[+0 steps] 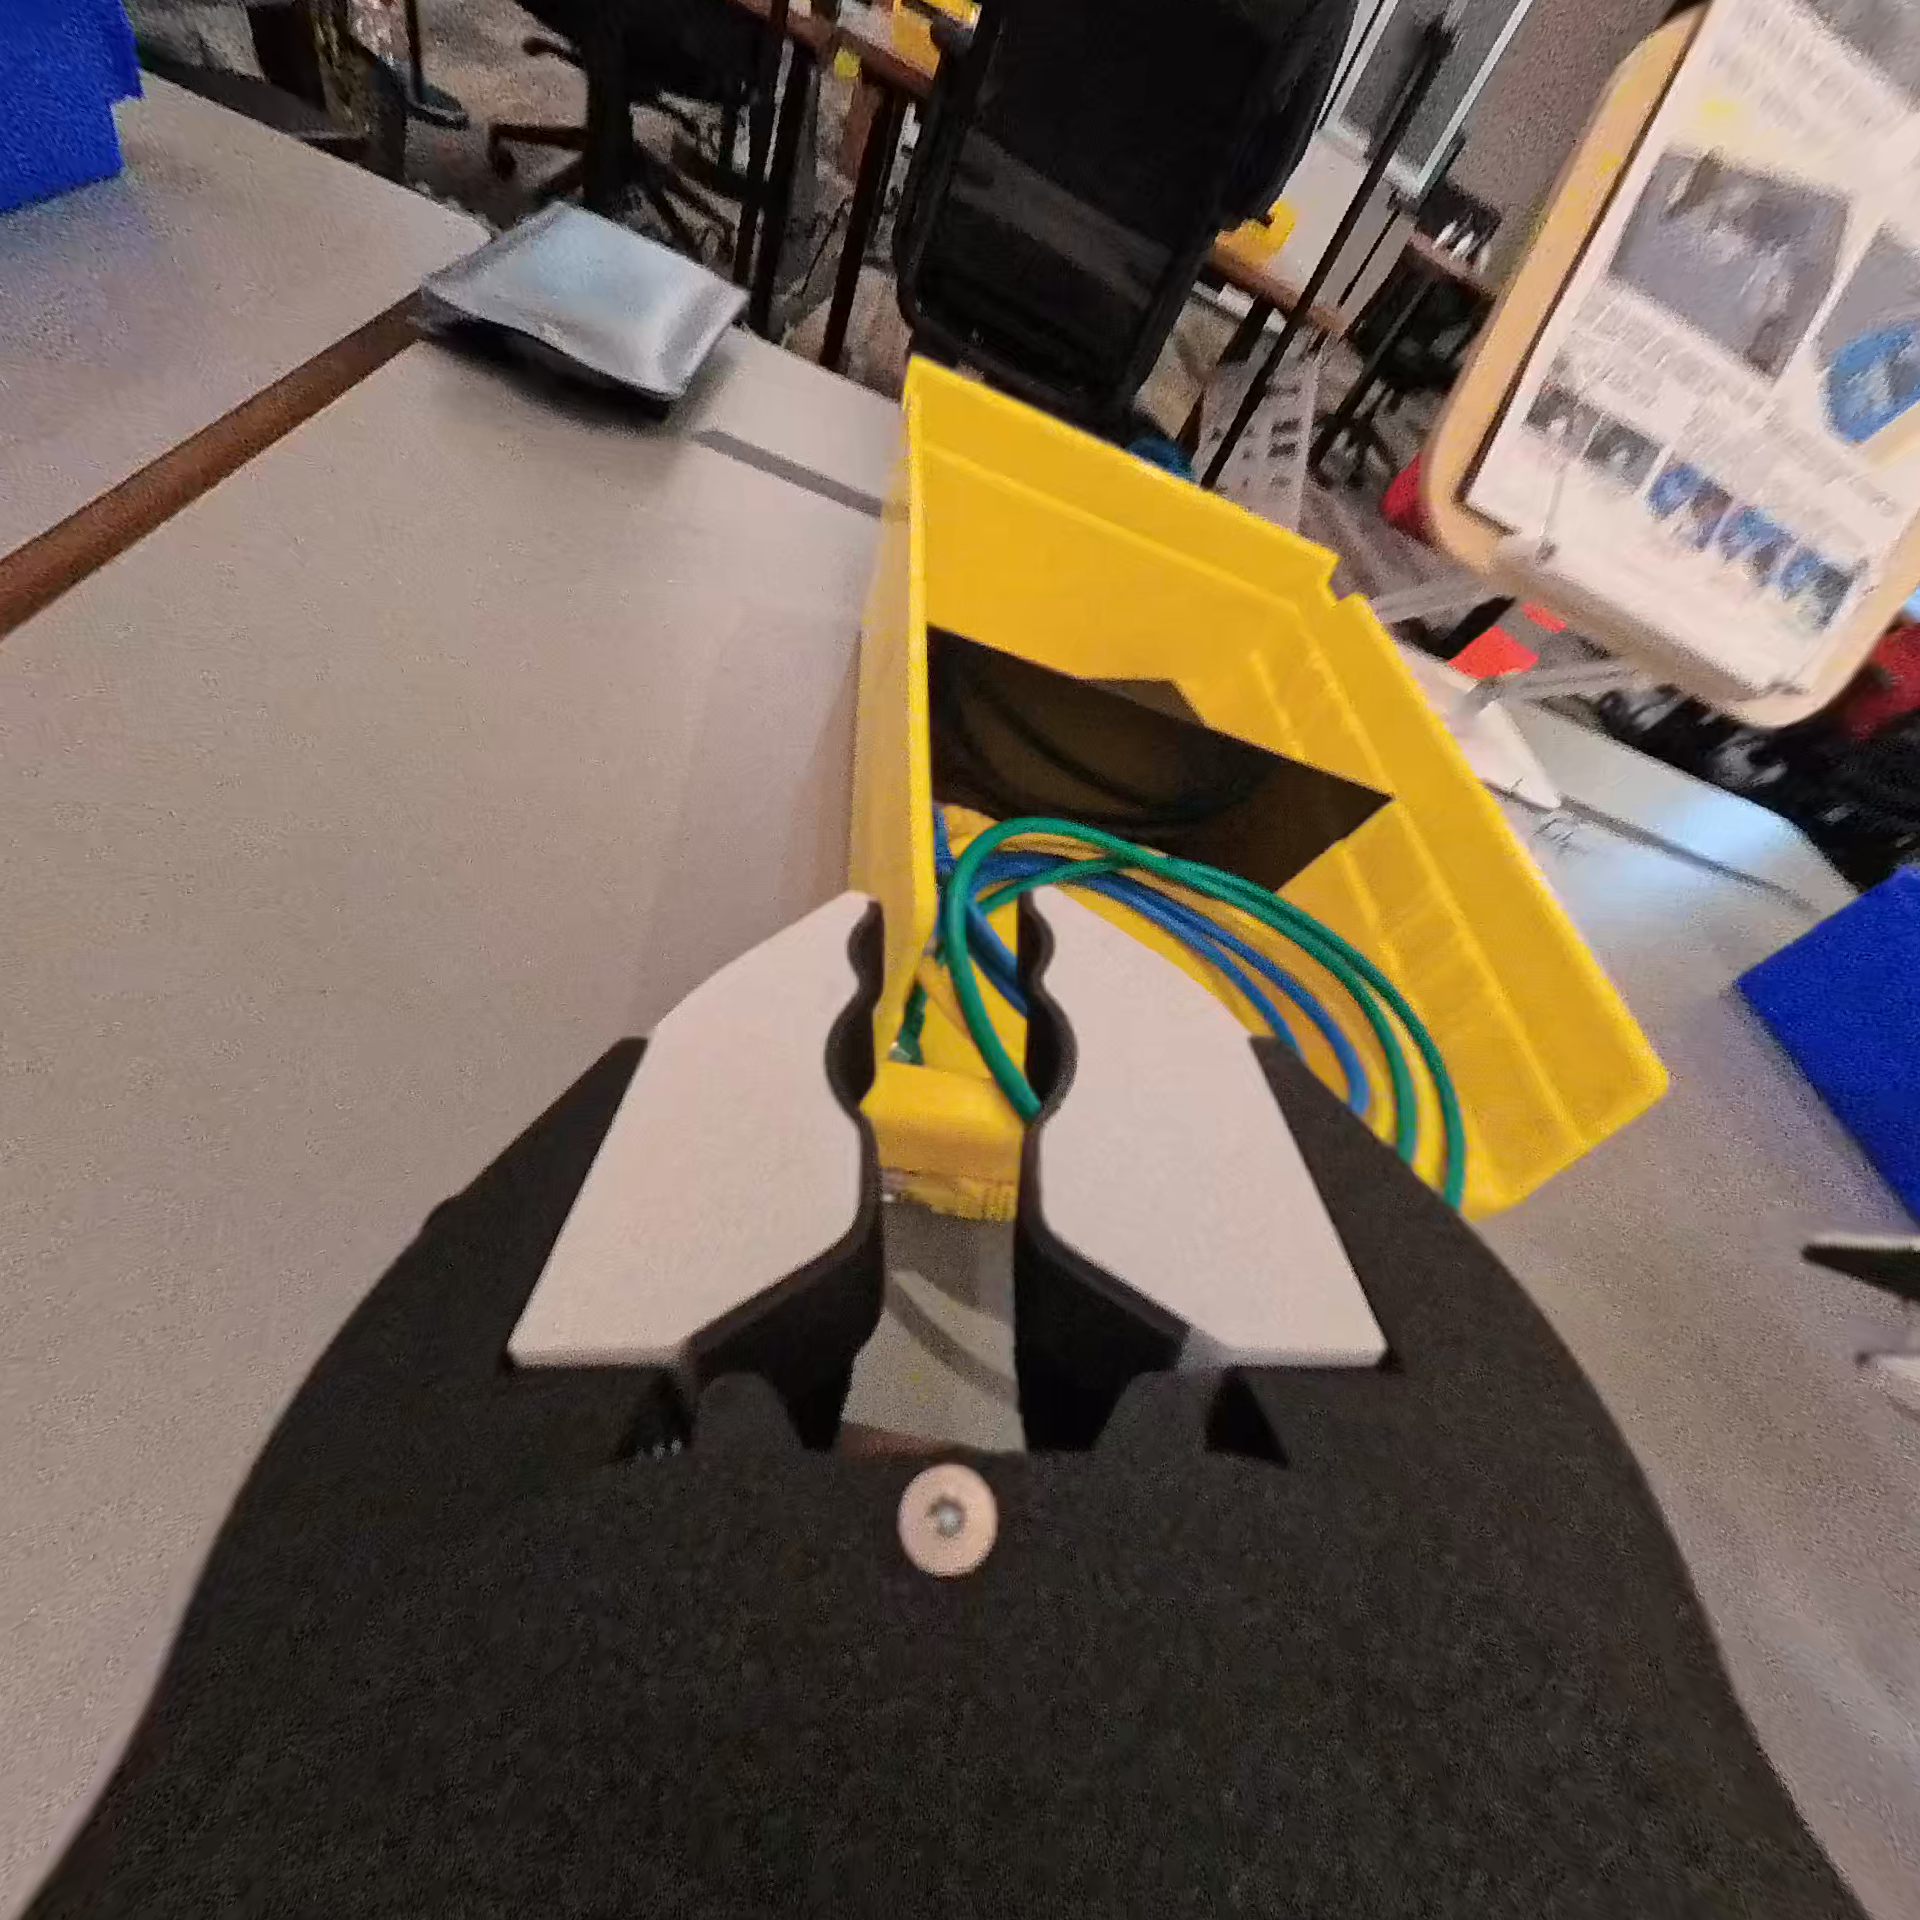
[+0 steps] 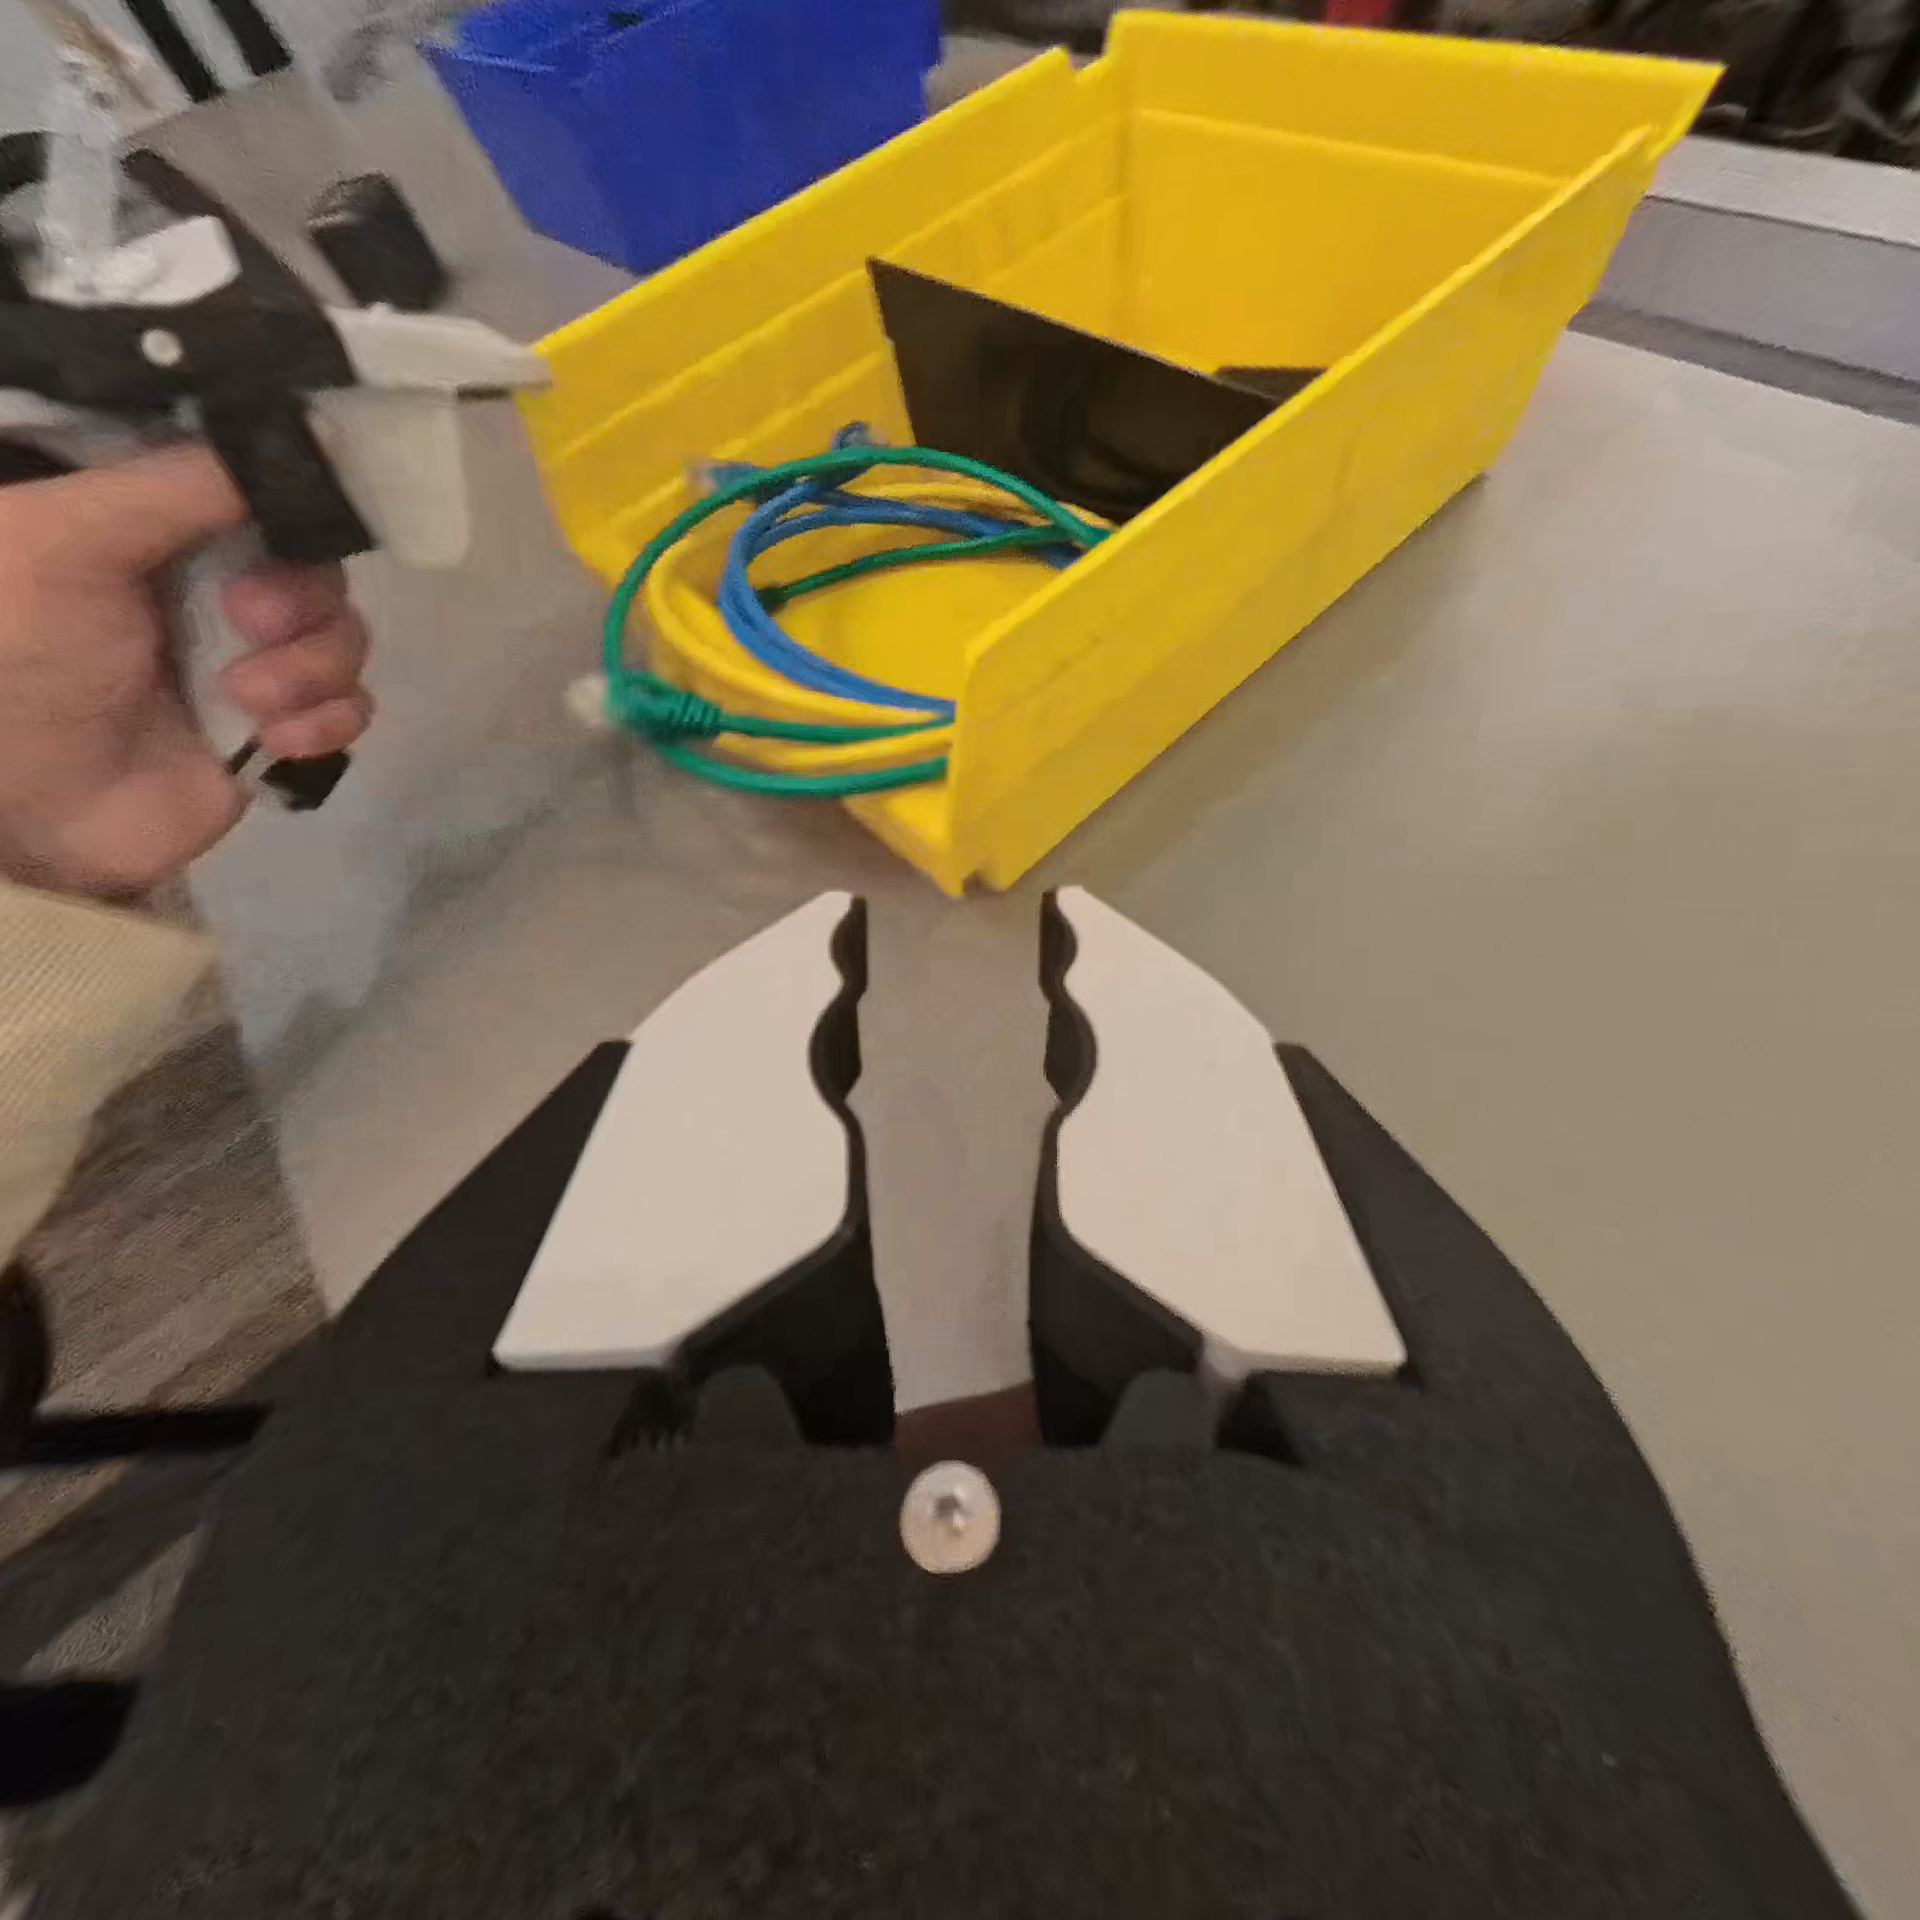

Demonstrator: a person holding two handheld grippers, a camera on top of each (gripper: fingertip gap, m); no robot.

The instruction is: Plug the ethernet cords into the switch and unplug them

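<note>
A yellow bin (image 2: 1195,623) stands on the grey table. Green (image 2: 727,769), blue (image 2: 790,644) and yellow (image 2: 707,655) ethernet cords lie coiled in its open front, and the green plug (image 2: 665,712) hangs over the lip. A black box-like thing (image 2: 1049,384) sits deeper in the bin; I cannot tell whether it is the switch. My left gripper (image 1: 948,925) straddles the front end of the bin's left wall (image 1: 902,727), which fills the gap between the jaws. It also shows in the right wrist view (image 2: 499,369), held by a hand. My right gripper (image 2: 951,914) is open and empty just before the bin's near corner.
A blue bin (image 2: 675,104) stands behind the yellow one, with a small black object (image 2: 374,239) next to it. Another blue bin (image 1: 1849,1039) is at the right, and a grey pouch (image 1: 592,301) lies at the table's far edge. Chairs and a poster board (image 1: 1714,364) stand beyond.
</note>
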